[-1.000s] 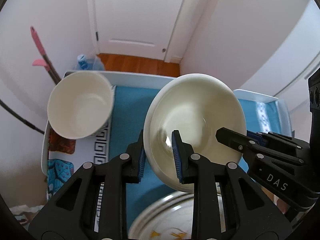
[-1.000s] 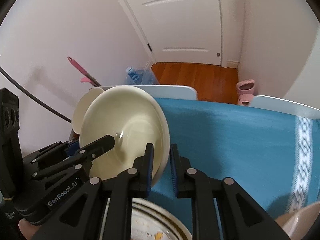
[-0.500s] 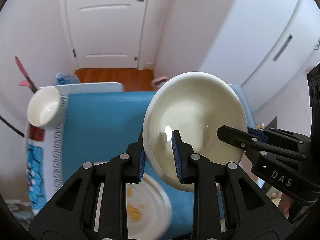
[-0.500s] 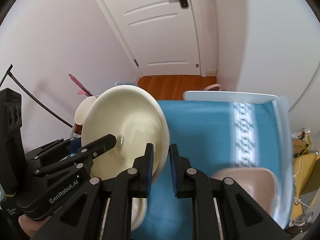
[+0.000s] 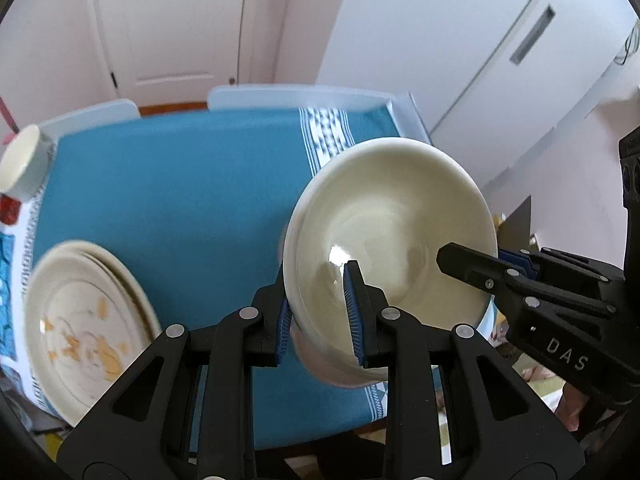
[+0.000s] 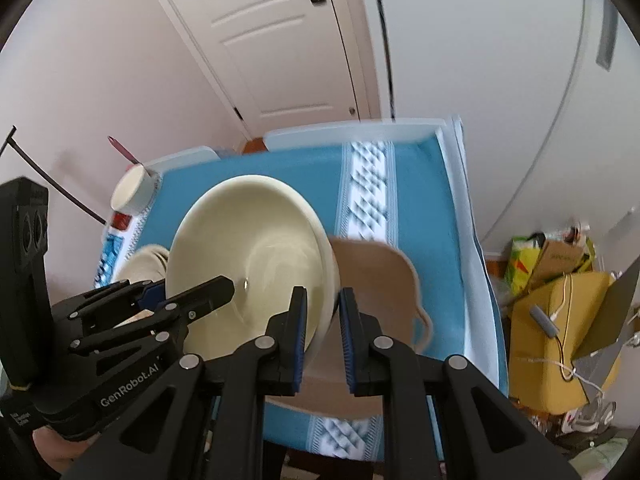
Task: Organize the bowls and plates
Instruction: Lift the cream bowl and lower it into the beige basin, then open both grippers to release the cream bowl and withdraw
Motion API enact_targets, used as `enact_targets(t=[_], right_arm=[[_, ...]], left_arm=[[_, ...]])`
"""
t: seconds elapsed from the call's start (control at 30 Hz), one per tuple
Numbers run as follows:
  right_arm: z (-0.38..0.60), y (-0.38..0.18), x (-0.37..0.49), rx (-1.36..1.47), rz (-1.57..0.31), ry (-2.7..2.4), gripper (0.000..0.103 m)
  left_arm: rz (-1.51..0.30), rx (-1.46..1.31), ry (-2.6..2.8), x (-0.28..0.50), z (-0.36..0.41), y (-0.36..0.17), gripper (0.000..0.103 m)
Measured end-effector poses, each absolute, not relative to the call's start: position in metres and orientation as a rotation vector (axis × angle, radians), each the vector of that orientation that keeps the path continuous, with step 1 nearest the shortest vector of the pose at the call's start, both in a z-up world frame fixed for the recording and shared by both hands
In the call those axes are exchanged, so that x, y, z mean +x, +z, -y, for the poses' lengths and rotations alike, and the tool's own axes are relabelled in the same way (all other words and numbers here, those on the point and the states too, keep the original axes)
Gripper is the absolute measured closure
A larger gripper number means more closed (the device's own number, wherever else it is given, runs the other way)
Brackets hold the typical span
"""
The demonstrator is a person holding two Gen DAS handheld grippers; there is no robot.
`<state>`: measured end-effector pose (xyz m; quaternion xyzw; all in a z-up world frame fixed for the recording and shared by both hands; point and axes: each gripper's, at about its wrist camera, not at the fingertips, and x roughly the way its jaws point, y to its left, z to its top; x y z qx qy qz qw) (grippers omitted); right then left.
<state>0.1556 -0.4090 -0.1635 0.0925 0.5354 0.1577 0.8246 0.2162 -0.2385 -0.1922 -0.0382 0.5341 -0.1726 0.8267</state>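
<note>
Both grippers carry one large cream bowl [image 5: 396,224] in the air over the table's right half. My left gripper [image 5: 320,312] is shut on its near left rim, and my right gripper [image 6: 323,334] is shut on its right rim. The same cream bowl [image 6: 248,260] shows tilted in the right wrist view. Under and to the right of it sits a tan bowl [image 6: 376,280] on the blue tablecloth [image 6: 436,216]. A stack of cream plates [image 5: 80,320] with orange marks lies at the table's near left. A small white bowl [image 5: 20,168] stands at the far left corner.
The table has white raised edges [image 5: 280,94] at the back and right. A white door [image 6: 280,48] and pale walls stand behind. Yellow bags and boxes [image 6: 560,300] with cables lie on the floor to the right of the table.
Both grippers have carried the cream bowl to the right across the table. The small white bowl and the plates have slid left in view, and the tan bowl has come under the carried bowl.
</note>
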Motion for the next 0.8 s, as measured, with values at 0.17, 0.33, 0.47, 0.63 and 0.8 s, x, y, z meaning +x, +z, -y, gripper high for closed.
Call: enact_targets(t=[0.17,0.33,0.47,0.63,0.8], right_arm=[[0.42,-0.203,0.154,0.195,-1.191,0.326,0.088],[0.428,-0.225,0.159,0.197,-1.227,0.322,0.088],[0.429,-0.233,0.161,0.186,-1.245,0.315,0.088],[0.427,-0.232,0.163,0.149,-1.258,0.313,0.088],[0.425,-0.233,0.163,0.134,-1.275,0.315,0.088]], left_arm=[[-1.199,-0.05,-0.36,0.218,0.258,-0.228,0.081],[-1.242,-0.024,-0.355,0.225,0.269,-0.247,0.081],[-1.255,0.014,-0.348,0.227,0.274,-0.254,0.081],[-1.263,0.055,-0.339,0.229,0.283,-0.257,0.081],[-1.265,0.074,-0.323,0.23,0.285,-0.255,0.081]])
